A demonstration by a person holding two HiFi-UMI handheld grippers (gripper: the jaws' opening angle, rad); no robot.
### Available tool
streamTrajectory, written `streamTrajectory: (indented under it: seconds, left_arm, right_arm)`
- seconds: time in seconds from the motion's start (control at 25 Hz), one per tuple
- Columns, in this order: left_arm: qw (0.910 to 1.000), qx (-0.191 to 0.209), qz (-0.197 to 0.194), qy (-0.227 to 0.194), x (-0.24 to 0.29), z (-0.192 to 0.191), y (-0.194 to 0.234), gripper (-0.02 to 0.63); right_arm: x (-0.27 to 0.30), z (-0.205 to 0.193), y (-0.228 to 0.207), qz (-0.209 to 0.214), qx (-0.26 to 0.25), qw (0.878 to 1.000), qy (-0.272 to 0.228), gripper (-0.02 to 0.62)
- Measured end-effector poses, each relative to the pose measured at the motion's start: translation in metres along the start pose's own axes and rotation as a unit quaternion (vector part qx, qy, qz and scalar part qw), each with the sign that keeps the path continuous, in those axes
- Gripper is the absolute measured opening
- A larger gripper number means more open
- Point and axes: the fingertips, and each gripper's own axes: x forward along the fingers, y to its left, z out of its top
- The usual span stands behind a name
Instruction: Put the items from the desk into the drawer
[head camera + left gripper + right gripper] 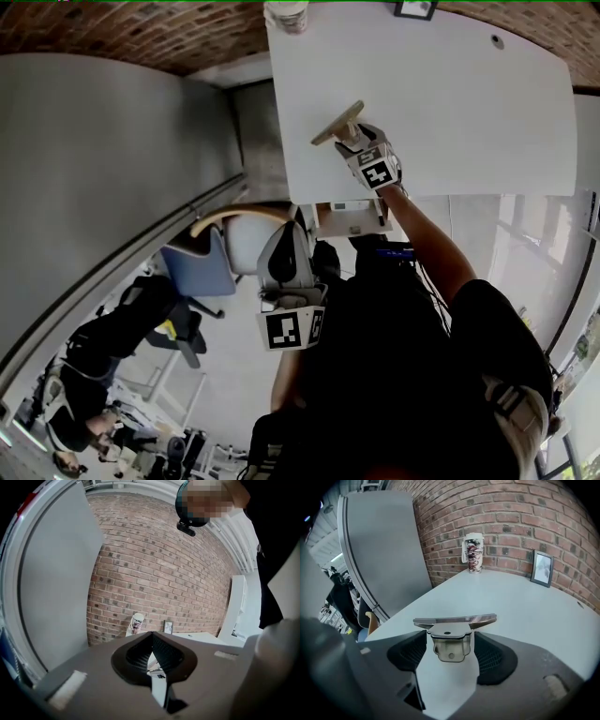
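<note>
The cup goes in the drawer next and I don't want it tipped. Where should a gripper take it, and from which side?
Probably mid-height on the round wall of the cup, jaws level, coming in from the open desk side: it stands upright at the far corner, brick wall close behind.

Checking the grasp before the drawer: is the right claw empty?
No, the right claw is shut on a shiny T-shaped metal piece, gripped between its jaws.
</note>
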Motion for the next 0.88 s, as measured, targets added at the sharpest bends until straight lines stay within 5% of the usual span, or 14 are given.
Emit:
streamTrajectory:
  seconds: [0.6, 0.88]
  left_arm:
    - [1.0000, 0.003, -0.002, -0.004, -0.022, 0.001, 0.007, 0.017]
    - [0.9995, 0.009, -0.022, -0.020, -0.033, 0.006, 0.006, 0.017]
  right_arm:
    - [0.006, -0.001, -0.006, -0.030, -0.018, 0.999, -0.003, 0.273]
    - [-0.002, -0.018, 0.001, -0.022, 0.014, 1.000, 0.011, 0.270]
